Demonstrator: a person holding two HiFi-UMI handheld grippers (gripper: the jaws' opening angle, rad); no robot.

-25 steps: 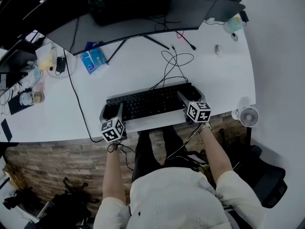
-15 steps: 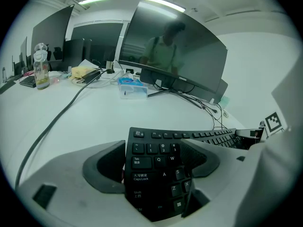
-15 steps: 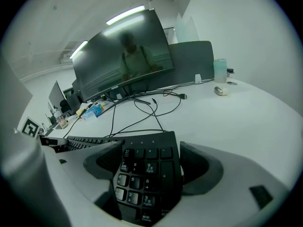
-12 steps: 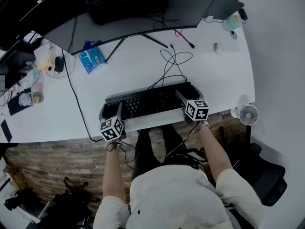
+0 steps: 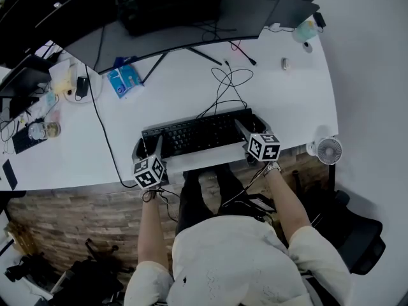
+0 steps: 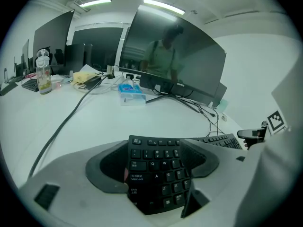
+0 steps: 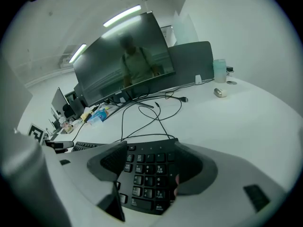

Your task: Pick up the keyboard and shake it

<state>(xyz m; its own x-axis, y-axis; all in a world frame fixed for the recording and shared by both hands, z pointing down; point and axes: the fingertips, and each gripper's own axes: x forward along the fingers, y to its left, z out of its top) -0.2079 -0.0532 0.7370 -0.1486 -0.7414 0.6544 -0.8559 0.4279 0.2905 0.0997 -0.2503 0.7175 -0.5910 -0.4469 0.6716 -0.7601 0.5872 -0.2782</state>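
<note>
**Keyboard** point(image 5: 197, 134): black, full width. It lies lengthwise along the near edge of the white tabletop point(image 5: 306, 101), directly in front of the person. Whether it rests on the tabletop or is raised off it cannot be told.

**Left gripper** point(image 6: 156, 164): at the keyboard's left end. The jaws are closed on that end, one on the far edge and one on the near edge, with the letter keys showing between them. Its marker cube point(image 5: 150, 173) sits just nearer the person than the keyboard.

**Right gripper** point(image 7: 150, 167): at the keyboard's right end. The jaws pinch the number-pad end in the same way, one on each long edge. Its marker cube point(image 5: 264, 146) is just beside the keyboard's near right corner.

**Cable** point(image 5: 229, 85): black. It runs from the keyboard's far edge in loose loops across the tabletop.

**Monitor** point(image 5: 159, 24): wide, curved and dark, standing well beyond the keyboard on thin legs.

**Blue packet** point(image 5: 124, 80): beyond the keyboard's left end, near the monitor's leg.

**Bottle** point(image 5: 41, 131): clear, well to the left of the keyboard among small clutter.

**Small grey object** point(image 5: 285, 63): beyond the keyboard and to its right. Its kind is not clear.

**Pale green cup** point(image 5: 305, 30): farther back and to the right of the keyboard, at the tabletop's corner.

**Small fan** point(image 5: 331, 152): white, to the right of the keyboard at the tabletop's edge.
</note>
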